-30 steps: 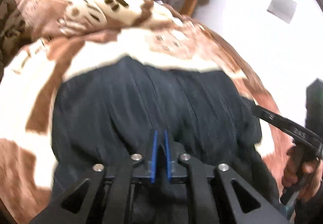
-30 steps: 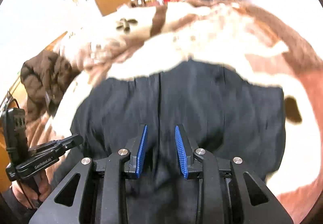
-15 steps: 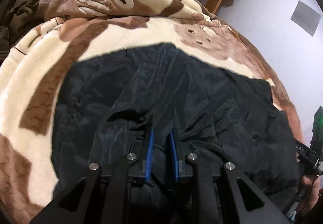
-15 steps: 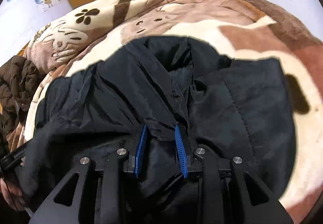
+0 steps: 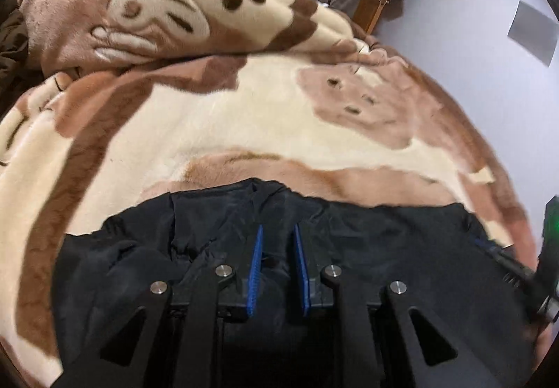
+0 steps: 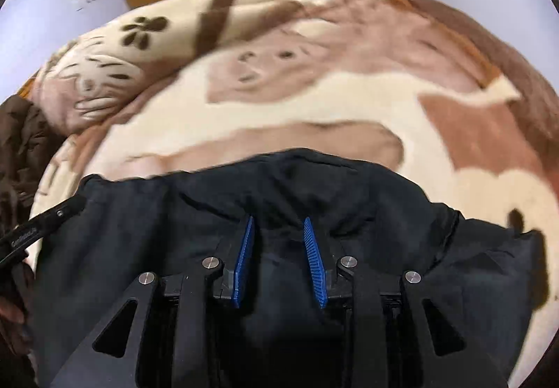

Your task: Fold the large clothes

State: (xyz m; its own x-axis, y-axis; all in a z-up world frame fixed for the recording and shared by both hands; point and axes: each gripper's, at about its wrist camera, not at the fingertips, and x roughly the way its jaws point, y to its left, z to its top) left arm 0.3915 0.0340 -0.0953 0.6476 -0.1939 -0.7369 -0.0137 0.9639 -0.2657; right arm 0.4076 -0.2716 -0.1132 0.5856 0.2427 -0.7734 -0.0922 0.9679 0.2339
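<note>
We see the black jacket [image 5: 367, 248] lying crumpled on the near part of the bed, on a cream and brown fleece blanket [image 5: 244, 115]. Our left gripper [image 5: 277, 241] sits over its upper edge with blue pads parted and dark fabric between them; whether they pinch it we cannot tell. Our right gripper [image 6: 277, 234] likewise stands parted over the cloth. A brown coat [image 6: 24, 136] lies at the blanket's left.

Light: soft, even indoor | blur: blanket [image 5: 244, 115] smeared (both views) | edges: fisheye bending, dark vignette
</note>
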